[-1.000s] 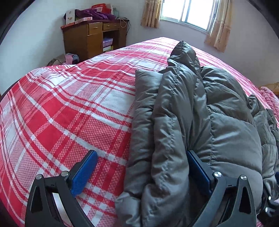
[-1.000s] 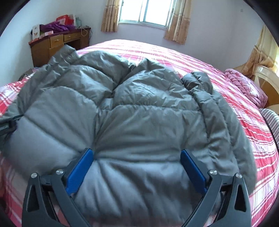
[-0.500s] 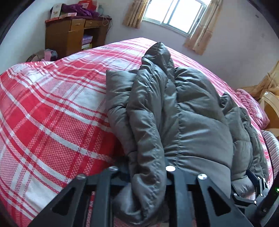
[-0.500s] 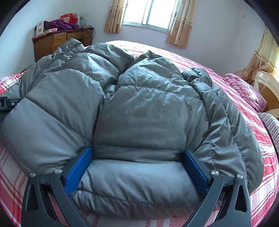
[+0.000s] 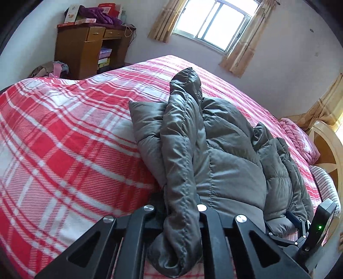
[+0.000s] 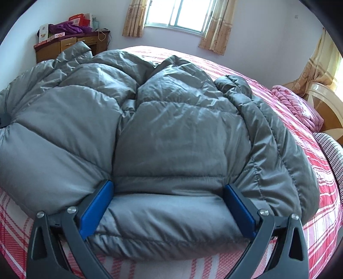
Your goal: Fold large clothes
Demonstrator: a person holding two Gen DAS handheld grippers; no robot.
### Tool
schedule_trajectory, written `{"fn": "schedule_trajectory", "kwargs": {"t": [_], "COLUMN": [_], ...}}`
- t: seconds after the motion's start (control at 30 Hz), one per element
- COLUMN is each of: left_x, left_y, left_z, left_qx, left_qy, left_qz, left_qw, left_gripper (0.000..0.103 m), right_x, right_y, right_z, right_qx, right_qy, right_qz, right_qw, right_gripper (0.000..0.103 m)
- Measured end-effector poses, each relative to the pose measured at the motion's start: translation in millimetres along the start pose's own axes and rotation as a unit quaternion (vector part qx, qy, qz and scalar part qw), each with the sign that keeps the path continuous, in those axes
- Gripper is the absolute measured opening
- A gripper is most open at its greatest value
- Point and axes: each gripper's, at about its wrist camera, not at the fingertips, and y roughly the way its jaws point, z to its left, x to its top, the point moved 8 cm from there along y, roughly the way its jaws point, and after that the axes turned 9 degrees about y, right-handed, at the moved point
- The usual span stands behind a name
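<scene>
Left wrist view shows the left gripper (image 5: 180, 216) squeezed tight on a thick fold of the grey puffy coat (image 5: 214, 154), at the coat's near end by the near edge of the bed (image 5: 64, 139). Its jaws have just been closing, and the cloth is bunched up between them. The coat lies on the red checked bed, more toward the side with the headboard (image 5: 328, 150), and one sleeve (image 5: 186, 90) sticks up along its top. In the right wrist view the right gripper (image 6: 169, 206) stands wide, with a blue pad (image 6: 96, 206) on each side of the coat's fat bottom hem (image 6: 167, 223). The pads sit against the puffy cloth but have not pinched it (so I think this one is not holding yet). The step in hand looks like grabbing the near hem with both grippers, ready to fold the coat over. Next, the right gripper needs to shut on the hem. Then both hands should lift together and carry the hem away toward the far end of the coat, near the window (image 6: 178, 15). The coat is slippery and thick, so the grip must be firm, and both hands should move evenly.
</scene>
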Motion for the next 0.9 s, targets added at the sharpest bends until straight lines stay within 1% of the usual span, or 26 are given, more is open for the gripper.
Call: {"fn": "schedule_trajectory", "kwargs": {"t": [0.13,0.23,0.3,0.37,0.43,0.47,0.53,0.63,0.67,0.7,0.73,0.77,0.8,0.83,0.87,0.9], "left_x": [-6.4,-4.7,1.7,7.7,18.7,26.7,38.7,60.0,66.6,69.9,72.8,74.5,75.1,72.8,67.9,62.5], "left_y": [-26.3,-46.9,-59.6,-68.8,-81.5,-89.4,-102.0,-114.1,-116.0,-117.4,-117.8,-115.6,-113.1,-108.0,-101.3,-94.4], "left_z": [17.3,35.6,41.5,42.0,31.7,19.5,-2.9,-56.2,-79.5,-93.4,-115.3,-143.1,-158.7,-184.9,-211.7,-232.2], "left_qx": [0.008,0.018,0.029,0.035,0.037,0.035,0.032,0.017,0.007,0.002,-0.005,-0.013,-0.017,-0.021,-0.026,-0.03], "left_qy": [-0.013,-0.031,-0.03,-0.029,-0.014,0.001,0.03,0.077,0.096,0.109,0.129,0.153,0.17,0.196,0.225,0.248], "left_qz": [-0.007,-0.013,-0.021,-0.027,-0.041,-0.052,-0.071,-0.096,-0.104,-0.108,-0.113,-0.116,-0.117,-0.117,-0.116,-0.115], "left_qw": [0.9999,0.9993,0.9989,0.9986,0.9984,0.9981,0.9965,0.9922,0.99,0.9882,0.9852,0.9812,0.9783,0.9733,0.9671,0.9614], "left_gripper": [0.007,0.007,0.007,0.007,0.007,0.007,0.007,0.007,0.007,0.007,0.007,0.007,0.007,0.007,0.007,0.007], "right_x": [-6.9,-14.0,-16.0,-14.1,-9.7,-5.1,6.3,29.6,36.1,41.4,45.2,49.2,50.3,49.8,46.9,48.0], "right_y": [-9.1,-20.7,-26.7,-31.3,-36.3,-42.0,-55.2,-71.8,-71.5,-68.7,-65.4,-56.8,-48.1,-41.8,-32.8,-26.7], "right_z": [15.9,39.9,57.4,72.0,75.5,71.7,54.7,8.0,-10.1,-29.6,-42.6,-71.1,-93.1,-104.8,-133.8,-146.9], "right_qx": [0.009,0.025,0.036,0.061,0.086,0.098,0.105,0.093,0.086,0.078,0.069,0.049,0.032,0.022,0.01,0.003], "right_qy": [-0.014,-0.039,-0.063,-0.082,-0.088,-0.085,-0.069,-0.039,-0.026,-0.013,-0.003,0.015,0.031,0.044,0.068,0.081], "right_qz": [0.005,0.001,-0.004,0.001,0.012,0.013,-0.004,-0.031,-0.033,-0.033,-0.033,-0.033,-0.028,-0.025,-0.019,-0.016], "right_qw": [1.0,0.999,0.997,0.995,0.992,0.991,0.992,0.994,0.995,0.996,0.997,0.998,0.999,0.998,0.997,0.997], "right_gripper": [0.103,0.103,0.103,0.103,0.102,0.101,0.101,0.103,0.103,0.103,0.103,0.103,0.103,0.103,0.103,0.103]}}
